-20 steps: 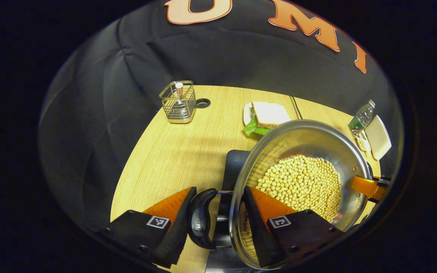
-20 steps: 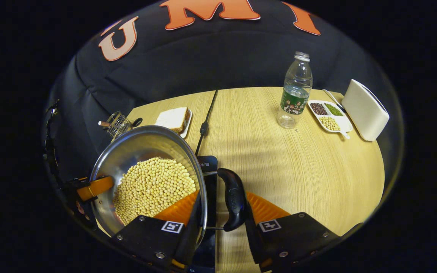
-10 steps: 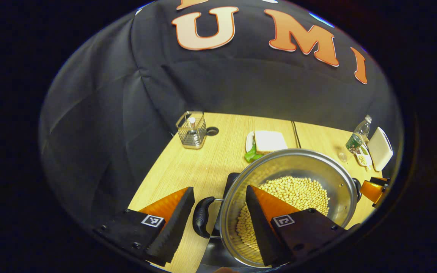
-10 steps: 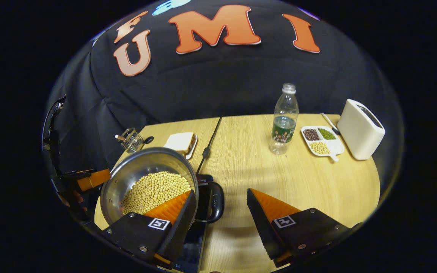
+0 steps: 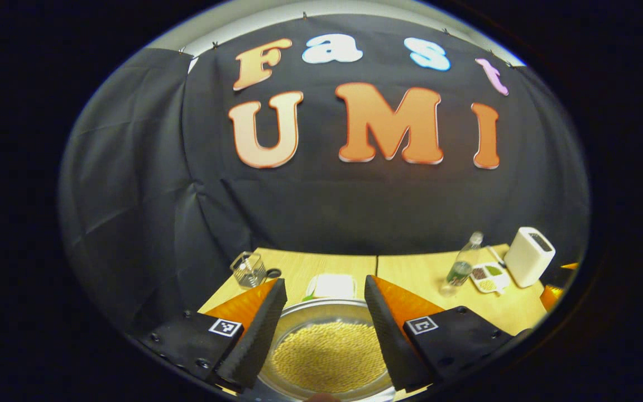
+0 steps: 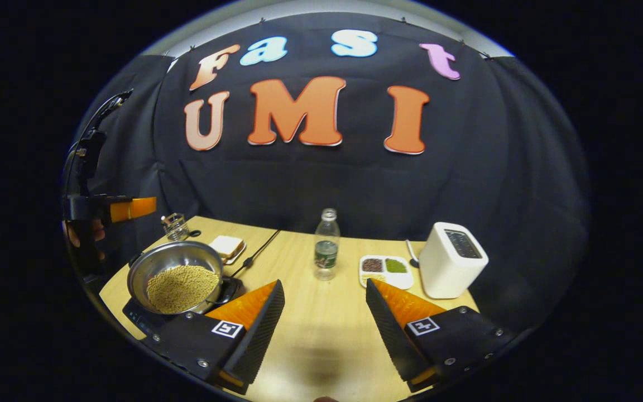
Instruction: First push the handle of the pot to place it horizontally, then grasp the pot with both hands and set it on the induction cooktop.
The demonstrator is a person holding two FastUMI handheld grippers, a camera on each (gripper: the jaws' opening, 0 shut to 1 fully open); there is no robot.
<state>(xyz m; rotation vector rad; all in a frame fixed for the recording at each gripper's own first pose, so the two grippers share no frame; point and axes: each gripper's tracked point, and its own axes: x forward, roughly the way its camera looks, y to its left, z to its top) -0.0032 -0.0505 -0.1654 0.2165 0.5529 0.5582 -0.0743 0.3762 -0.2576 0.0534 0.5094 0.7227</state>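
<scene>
I see a pale wooden tabletop [image 6: 321, 335] carrying the induction cooktop [image 6: 143, 318] at its near left corner, with the pot on it. Along the far edge lie a wire holder [image 6: 174, 226], a sandwich plate [image 6: 228, 246] and a cable [image 6: 254, 254]. A water bottle [image 6: 327, 245], a sectioned dish [image 6: 385, 268] and a white toaster [image 6: 452, 259] stand toward the right edge.

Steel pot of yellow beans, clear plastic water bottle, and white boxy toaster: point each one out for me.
Steel pot of yellow beans [image 6: 142, 270]: right gripper view, on its outer left wall.
Clear plastic water bottle [image 6: 326, 254]: right gripper view, on its label band.
White boxy toaster [image 6: 447, 267]: right gripper view, on its front face.
</scene>
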